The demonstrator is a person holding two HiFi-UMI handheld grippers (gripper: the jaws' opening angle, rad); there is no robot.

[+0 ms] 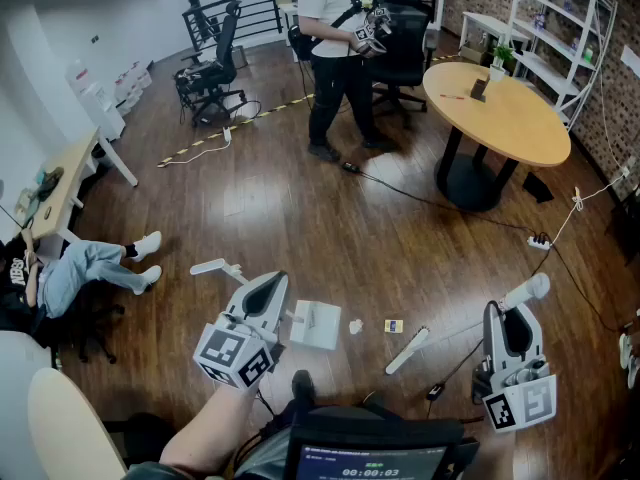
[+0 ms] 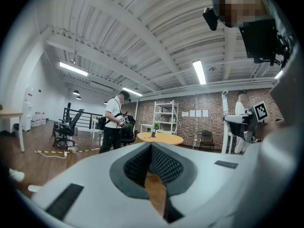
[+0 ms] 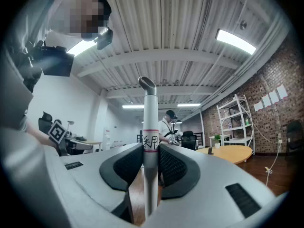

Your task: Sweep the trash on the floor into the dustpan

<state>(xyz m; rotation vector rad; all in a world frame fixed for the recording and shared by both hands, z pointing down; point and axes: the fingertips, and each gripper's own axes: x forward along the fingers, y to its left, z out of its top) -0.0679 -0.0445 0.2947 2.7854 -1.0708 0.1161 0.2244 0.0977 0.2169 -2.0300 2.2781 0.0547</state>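
A white dustpan [image 1: 316,326] lies on the wooden floor, its long handle [image 1: 214,268] reaching up-left. My left gripper [image 1: 270,286] hovers over that handle; in the left gripper view its jaws [image 2: 152,148] meet at the tips with nothing seen between them. To the right of the pan lie a crumpled white paper [image 1: 356,326] and a small yellow card [image 1: 394,325]. My right gripper [image 1: 508,313] is shut on the pale broom pole [image 3: 150,127], whose end [image 1: 533,289] sticks out past the jaws. The white broom head [image 1: 408,351] rests on the floor near the trash.
A round wooden table [image 1: 500,118] stands at the back right, with a standing person [image 1: 335,58] beside it. Someone sits at the left [image 1: 90,266]. Cables and a power strip [image 1: 539,241] cross the floor on the right. Office chairs [image 1: 212,68] and shelves [image 1: 560,28] line the back.
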